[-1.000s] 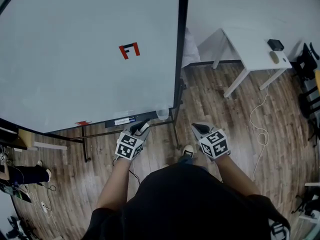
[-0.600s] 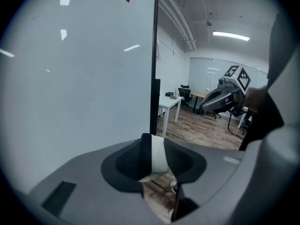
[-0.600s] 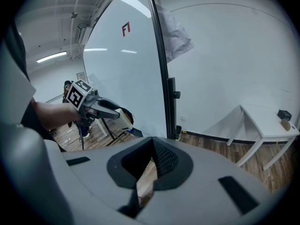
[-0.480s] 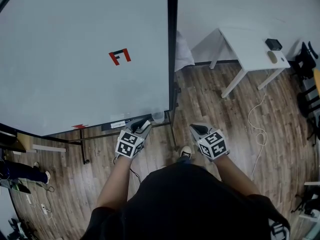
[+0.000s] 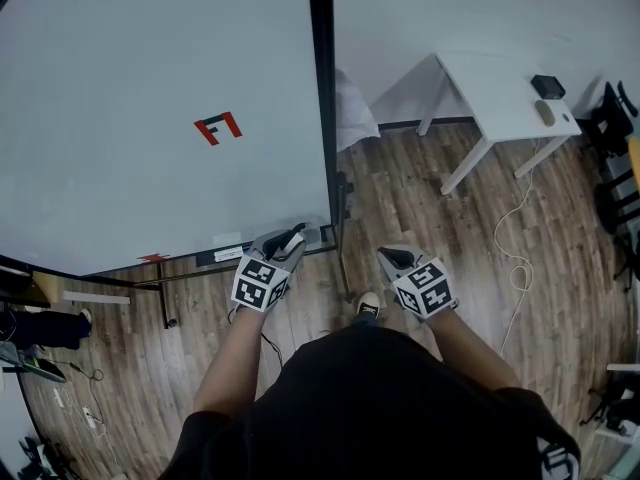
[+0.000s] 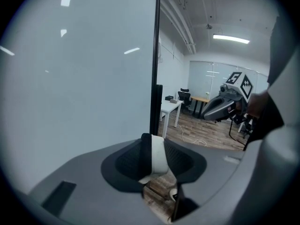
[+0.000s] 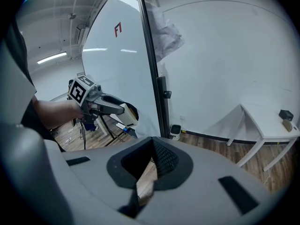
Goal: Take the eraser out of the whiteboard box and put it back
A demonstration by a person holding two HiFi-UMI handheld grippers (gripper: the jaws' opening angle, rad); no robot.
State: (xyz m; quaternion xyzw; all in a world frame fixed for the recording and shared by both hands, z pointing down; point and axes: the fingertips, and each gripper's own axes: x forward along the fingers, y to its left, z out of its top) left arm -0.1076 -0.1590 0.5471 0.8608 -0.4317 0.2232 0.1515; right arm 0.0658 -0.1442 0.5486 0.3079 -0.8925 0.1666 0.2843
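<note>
Eraser point(image 6: 158, 156), white with one dark side, stands upright between the pads of the left tool point(image 5: 287, 242), whose jaws are partly apart and clamped on it. The left gripper view gives that grip close up. The head view shows only a pale tip poking out of the tool at lower centre, just above the marker ledge point(image 5: 228, 255) that runs along the bottom edge of the whiteboard point(image 5: 150, 78). The right gripper view shows the eraser from the side, at centre left, as a cream block. The right tool point(image 7: 153, 143) is closed at its tips with nothing in it, and floorboards show under them. Only the head view takes in the white counter point(image 5: 505, 93) at upper right and the person's shoe point(image 5: 372, 305).
</note>
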